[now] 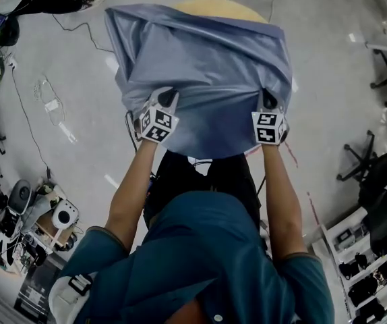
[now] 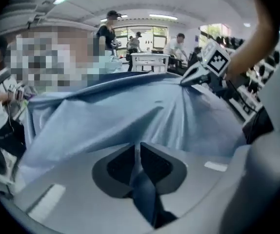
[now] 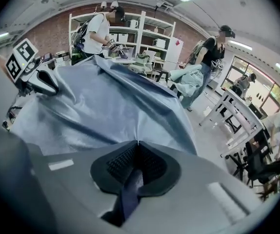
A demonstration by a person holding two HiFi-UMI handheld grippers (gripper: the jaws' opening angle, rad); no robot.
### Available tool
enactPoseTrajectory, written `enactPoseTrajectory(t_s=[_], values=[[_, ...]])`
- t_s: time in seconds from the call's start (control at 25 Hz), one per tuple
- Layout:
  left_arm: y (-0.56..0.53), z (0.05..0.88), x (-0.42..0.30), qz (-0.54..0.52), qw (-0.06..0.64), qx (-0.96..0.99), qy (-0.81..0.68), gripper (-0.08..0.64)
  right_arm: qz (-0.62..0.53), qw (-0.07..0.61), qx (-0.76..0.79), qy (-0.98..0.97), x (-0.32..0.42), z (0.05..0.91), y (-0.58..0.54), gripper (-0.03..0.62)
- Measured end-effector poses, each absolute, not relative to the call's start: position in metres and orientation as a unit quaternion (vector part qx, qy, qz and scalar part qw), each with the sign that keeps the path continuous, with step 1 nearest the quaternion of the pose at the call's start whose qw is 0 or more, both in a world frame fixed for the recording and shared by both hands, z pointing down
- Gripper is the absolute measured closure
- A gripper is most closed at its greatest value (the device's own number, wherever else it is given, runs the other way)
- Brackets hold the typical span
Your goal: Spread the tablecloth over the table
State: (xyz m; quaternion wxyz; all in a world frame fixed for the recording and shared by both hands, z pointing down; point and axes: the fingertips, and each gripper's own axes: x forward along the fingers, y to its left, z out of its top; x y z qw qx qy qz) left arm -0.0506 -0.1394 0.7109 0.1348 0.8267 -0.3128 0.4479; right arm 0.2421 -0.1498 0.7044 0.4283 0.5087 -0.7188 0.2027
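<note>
Between each gripper's fingers (image 2: 157, 165), clamped tight: a fold of blue tablecloth (image 1: 207, 66), shown only in the gripper views. Head view adds left gripper (image 1: 167, 100) and right gripper (image 1: 269, 102) at near hem, cloth draped over round worktop (image 1: 214, 7), far rim bare.

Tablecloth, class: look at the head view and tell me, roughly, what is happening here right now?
A person stands at a round wooden table with a tool in each hand. The left tool and the right tool each pinch the near edge of a blue-grey tablecloth, one at each side. The cloth lies wrinkled over most of the table, but the far rim of the top is bare, so the spreading is not finished.
</note>
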Motion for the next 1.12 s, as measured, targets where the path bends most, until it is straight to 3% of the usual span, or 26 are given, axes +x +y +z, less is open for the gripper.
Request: enactPoseTrajectory(t_s=[0.12,0.72,0.92,1.12], values=[[-0.147,0.716,-0.036,0.407,0.171,0.840,-0.316,0.522,0.222,0.411,0.535,-0.704,0.265,0.704,-0.151,0.574],[-0.222,0.685,0.028,0.343,0.172,0.871,-0.307,0.548,0.243,0.390,0.590,-0.664,0.318,0.699,-0.246,0.574],[-0.251,0.626,-0.042,0.270,0.168,0.852,-0.415,0.560,0.219,0.375,0.552,-0.712,0.259,0.674,-0.208,0.574],[-0.285,0.650,-0.108,0.278,0.219,0.808,-0.470,0.560,0.233,0.393,0.457,-0.763,0.179,0.702,-0.139,0.574]])
